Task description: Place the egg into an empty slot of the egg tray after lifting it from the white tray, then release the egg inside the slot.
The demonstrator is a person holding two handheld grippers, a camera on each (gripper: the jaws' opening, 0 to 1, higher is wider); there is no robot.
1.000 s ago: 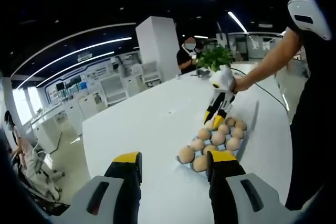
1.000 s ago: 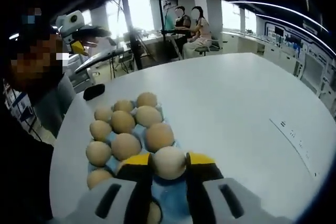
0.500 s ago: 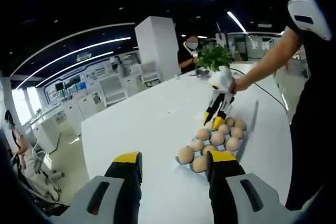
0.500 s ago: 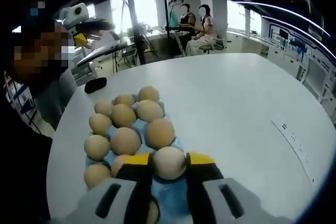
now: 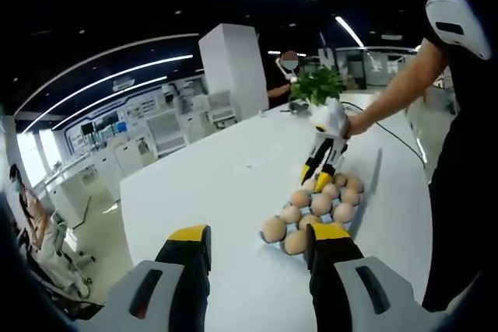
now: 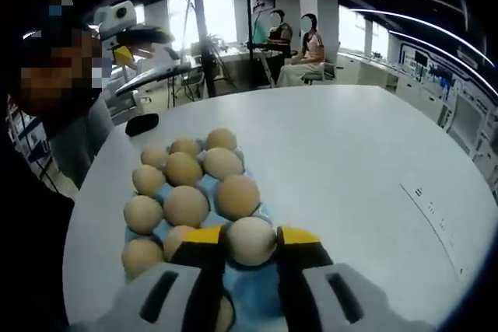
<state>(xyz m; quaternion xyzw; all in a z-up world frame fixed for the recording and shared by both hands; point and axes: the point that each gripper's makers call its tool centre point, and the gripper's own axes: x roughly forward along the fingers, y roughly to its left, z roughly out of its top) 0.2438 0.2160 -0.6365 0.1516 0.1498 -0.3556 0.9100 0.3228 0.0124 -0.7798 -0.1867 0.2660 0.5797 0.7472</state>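
Observation:
A pale egg (image 6: 250,240) sits between the yellow-tipped jaws of my right gripper (image 6: 250,243), which is shut on it just above the near end of the blue egg tray (image 6: 257,295). Several brown eggs (image 6: 237,196) fill the tray's other slots. In the left gripper view the same tray of eggs (image 5: 319,206) lies on the white table, with the right gripper (image 5: 319,173) over its far end, held by a person's hand. My left gripper (image 5: 257,245) hovers open above the table's near edge, nothing between its jaws.
The round white table (image 6: 366,153) stretches wide to the right of the tray. A black object (image 6: 141,124) lies near the table's far left edge. A potted green plant (image 5: 317,85) stands at the table's far end. People sit and stand in the office behind.
The right gripper view has risen slightly, showing more of the tray; the egg stays gripped. The left gripper holds still and open.

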